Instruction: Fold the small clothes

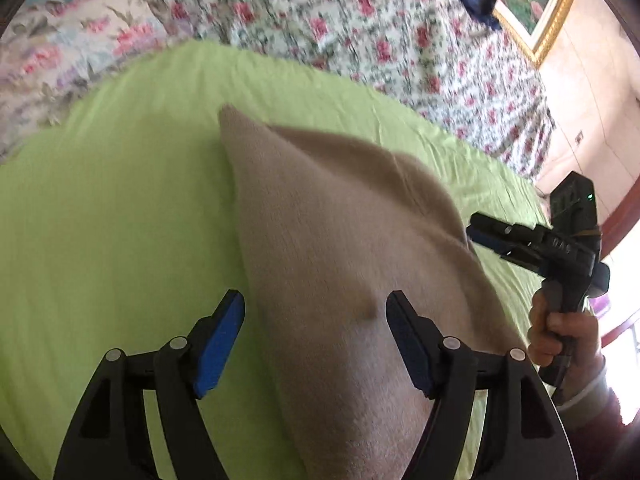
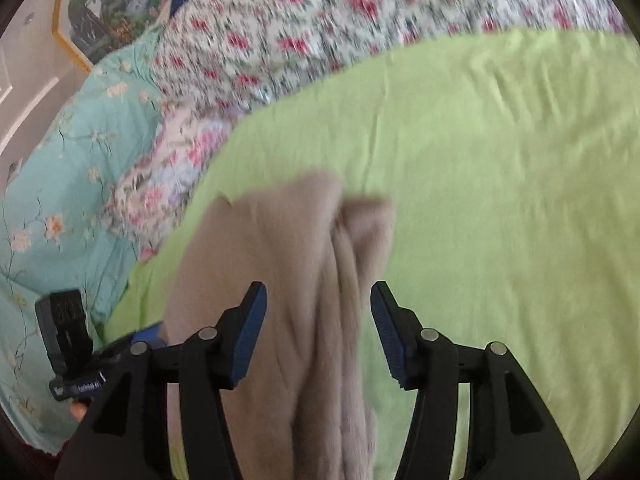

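garment: beige knit garment [image 1: 344, 240] lay rumpled on the lime-green sheet [image 1: 100, 200], near edge of the bed.
left gripper [image 1: 316, 340]: fingers stood apart above the garment, nothing clamped.
right gripper [image 2: 319, 330]: fingers stood apart over the folds, nothing clamped.
far side: floral quilt [image 1: 360, 20].

Beige garment [image 1: 340, 248] lies on green bed sheet [image 1: 120, 208], centre frame, tapering to a point at 11 o'clock. Left hand-held gripper [image 1: 316, 312] at 6 o'clock, jaws wide, blue pads off the cloth. Right hand-held gripper [image 1: 486, 236] at 3 o'clock, a hand [image 1: 560, 328] on its grip. Floral quilt [image 1: 360, 32] at 12.
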